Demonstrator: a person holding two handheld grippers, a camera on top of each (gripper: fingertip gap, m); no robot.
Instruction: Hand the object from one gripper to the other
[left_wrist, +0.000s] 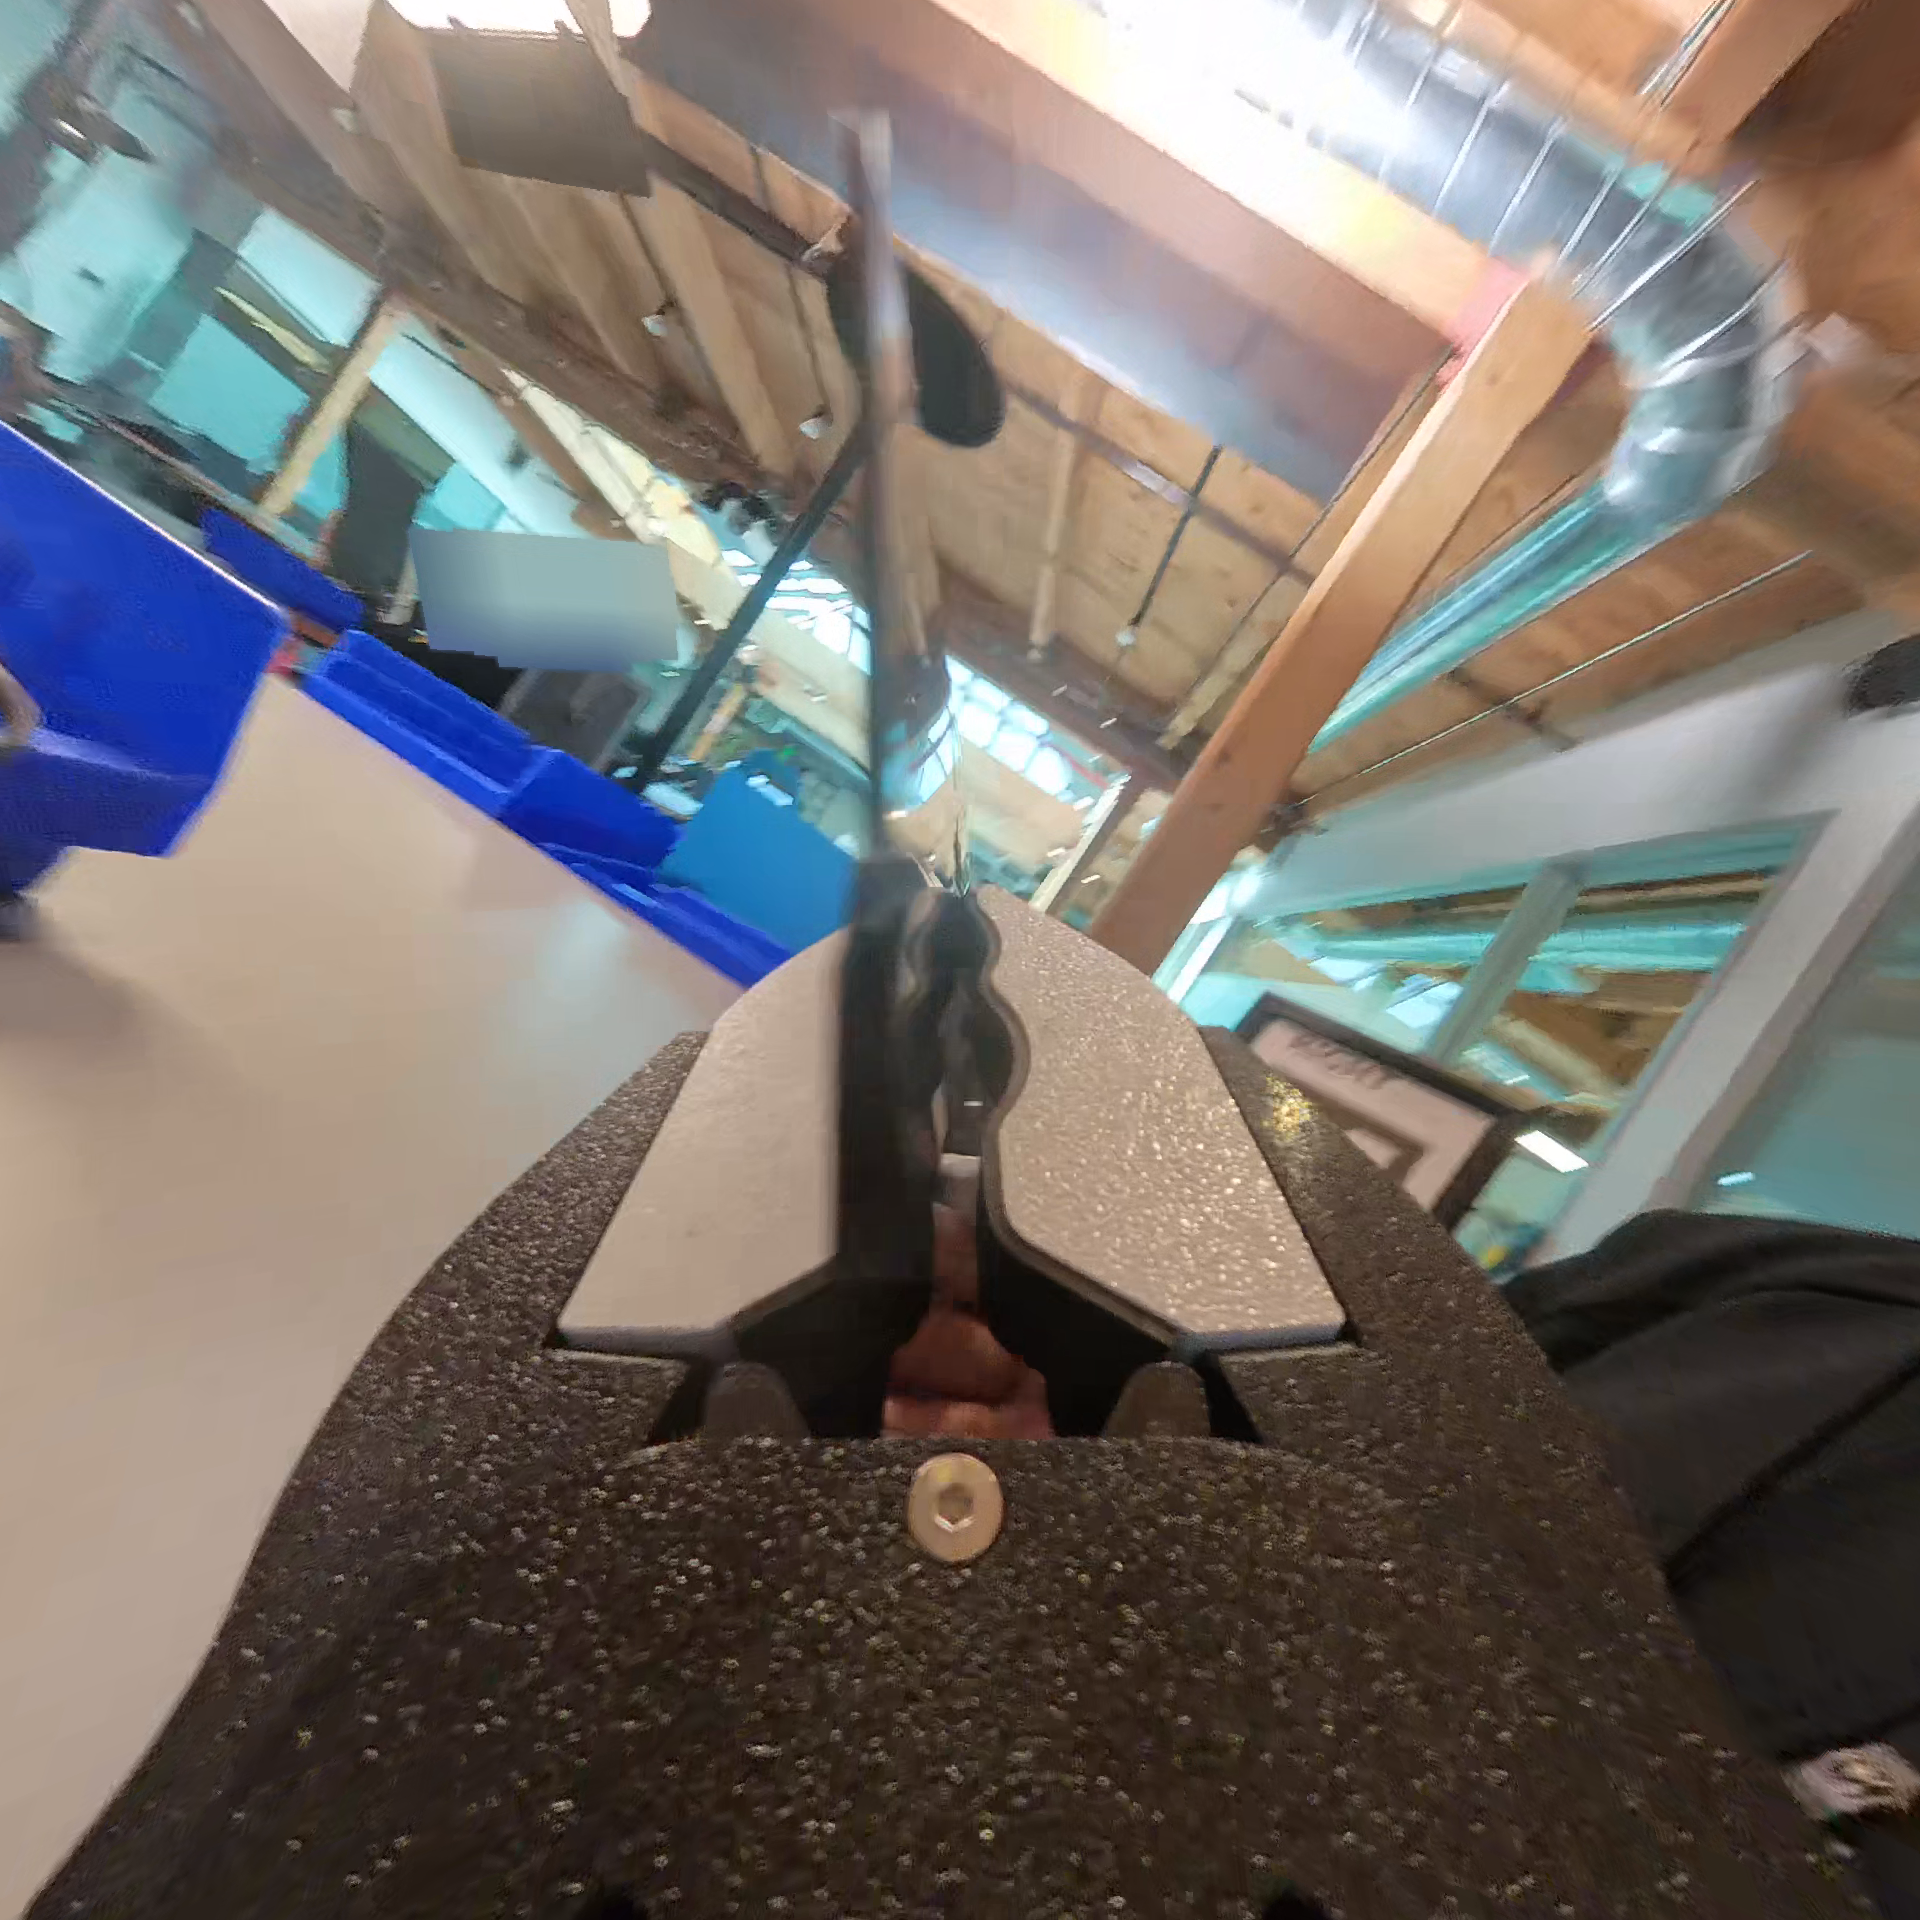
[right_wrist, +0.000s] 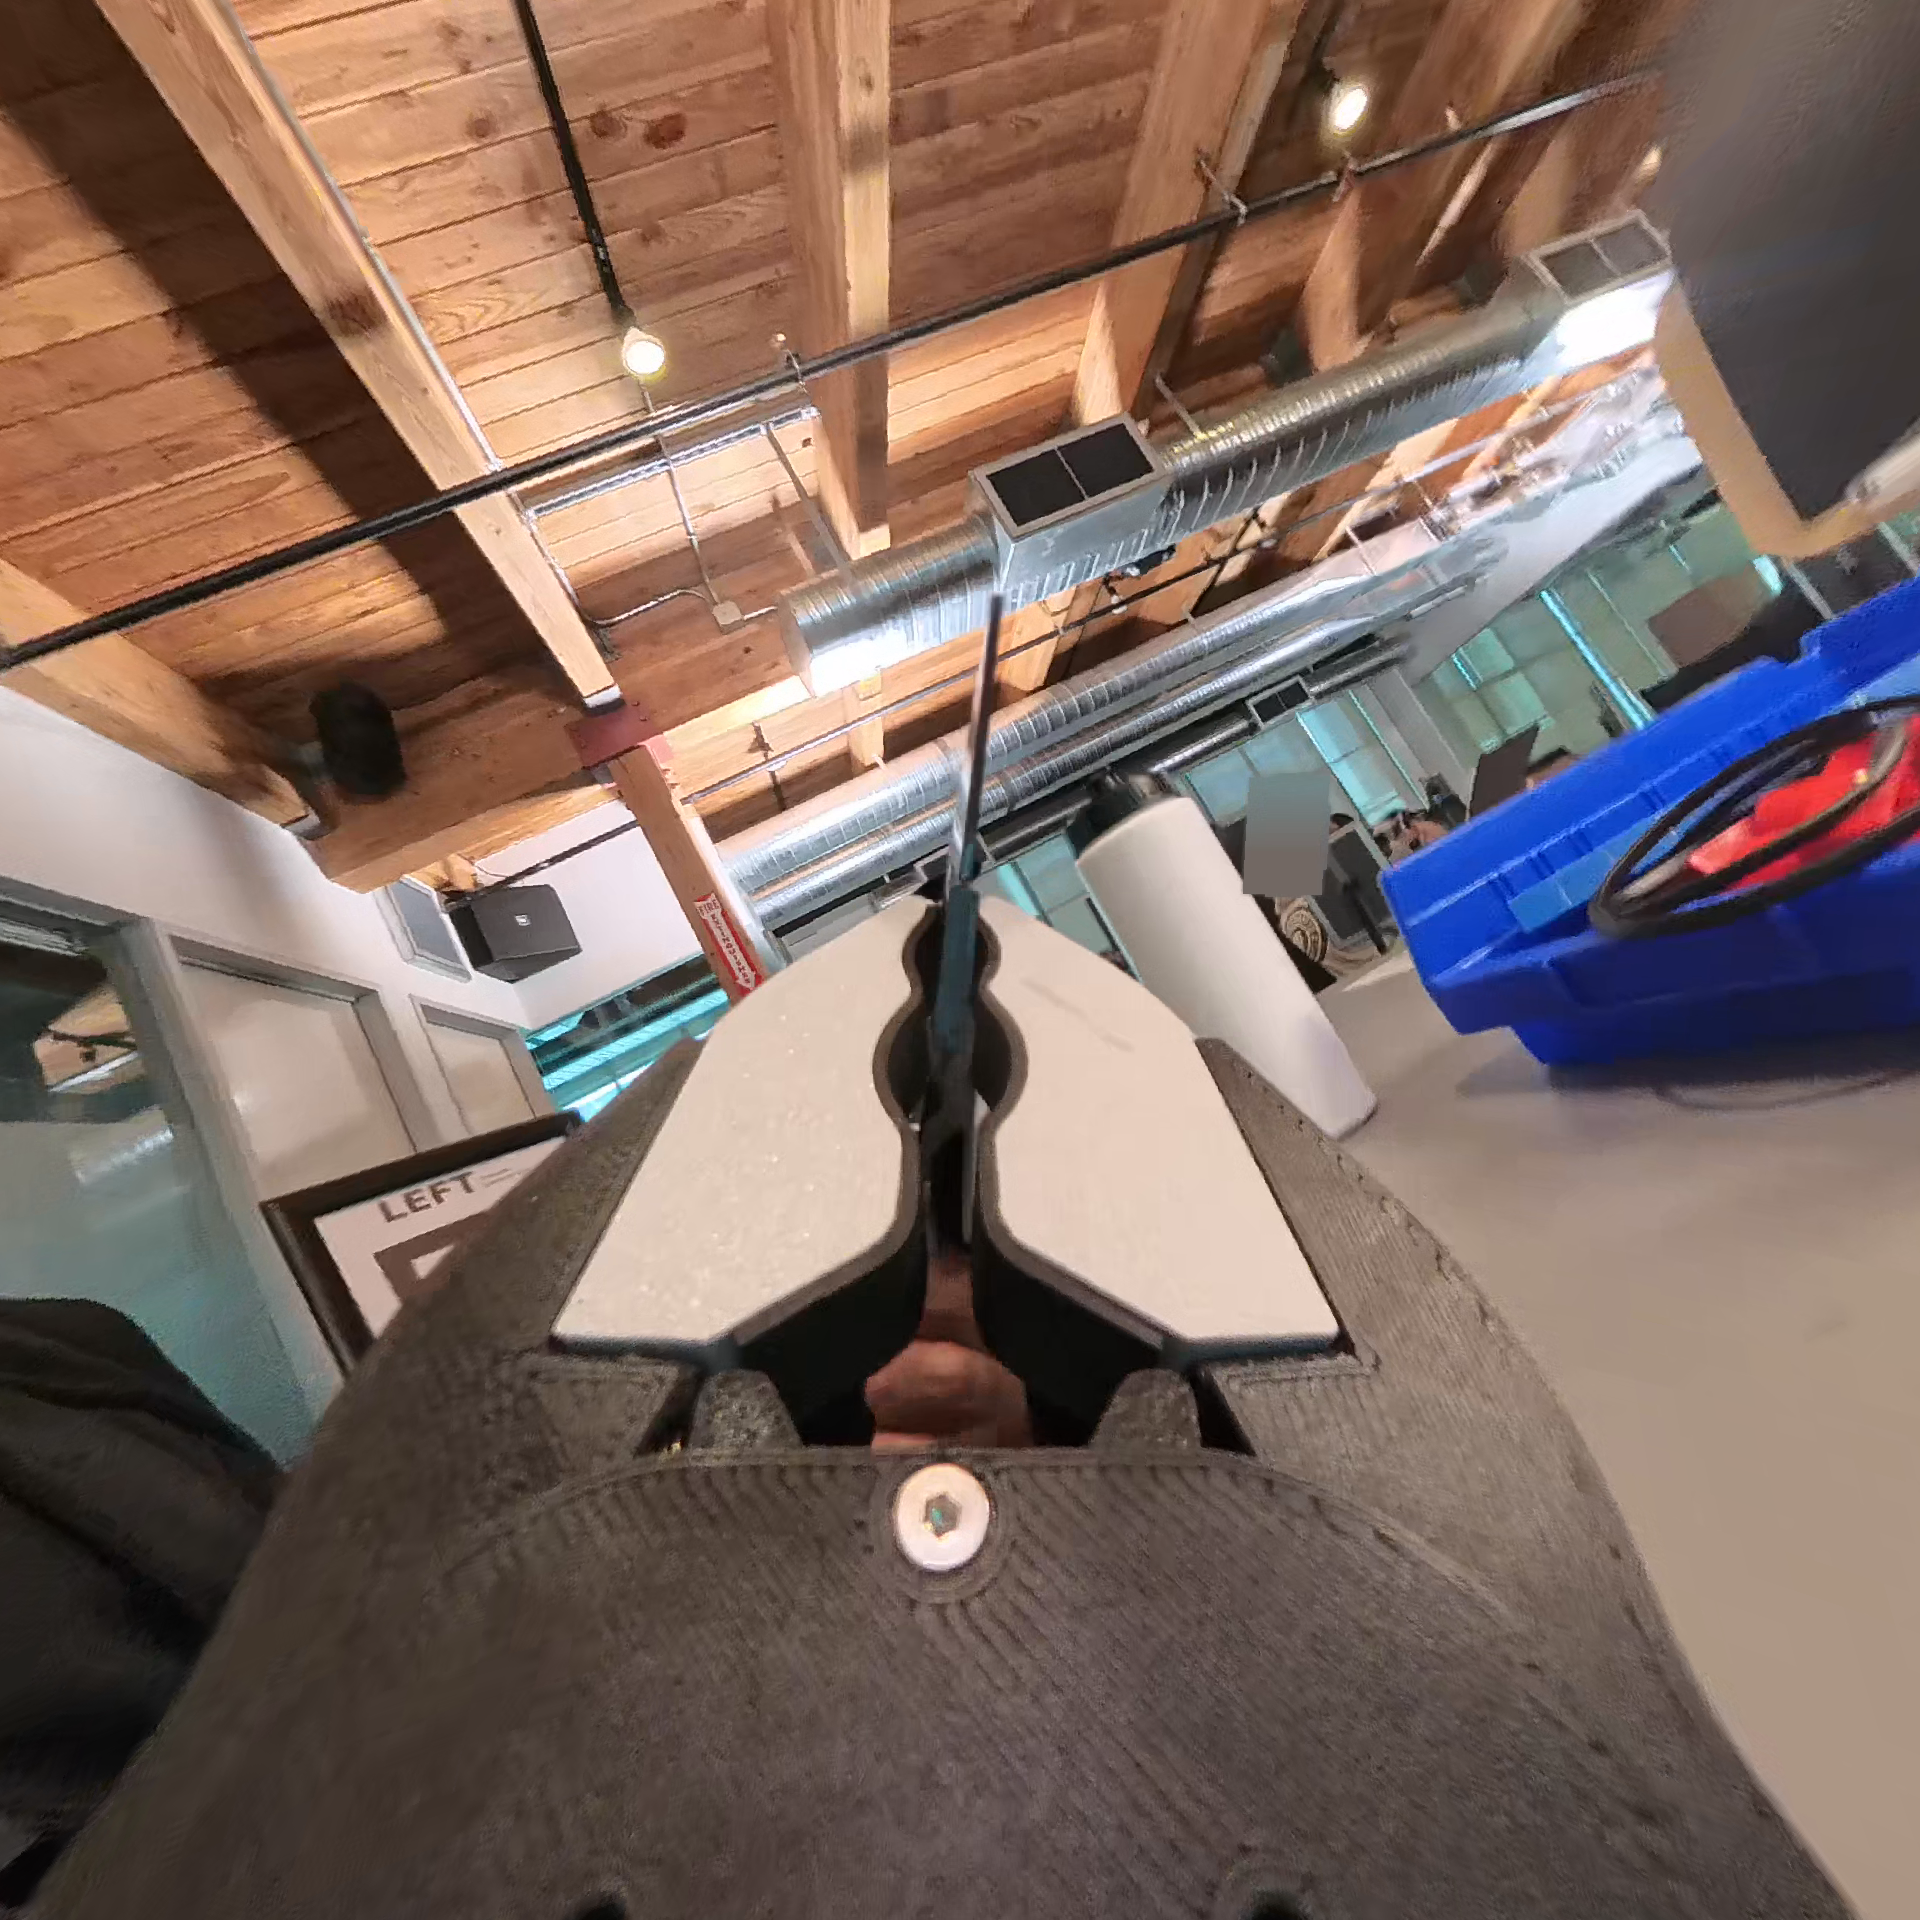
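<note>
In the left wrist view my left gripper (left_wrist: 920, 920) is shut on a thin, flat, glossy dark object (left_wrist: 878, 520). I see it edge-on, and it rises from between the grey pads (left_wrist: 1132, 1164) toward the ceiling. In the right wrist view my right gripper (right_wrist: 956, 914) is shut on a thin dark strip (right_wrist: 977, 748) that sticks up past the fingertips. I cannot tell whether both grippers hold the same object. Neither gripper is clearly seen in the other's view. Both cameras tilt upward.
Blue bins (left_wrist: 125, 644) stand along the grey table (left_wrist: 312, 1143). On the right, a blue bin (right_wrist: 1662, 935) holds a red item and a black cable loop (right_wrist: 1756, 821), beside a white roll (right_wrist: 1216, 977). A framed sign (right_wrist: 416, 1236) and dark cloth (left_wrist: 1714, 1455) are nearby. Left tips to right tips: about 5 cm.
</note>
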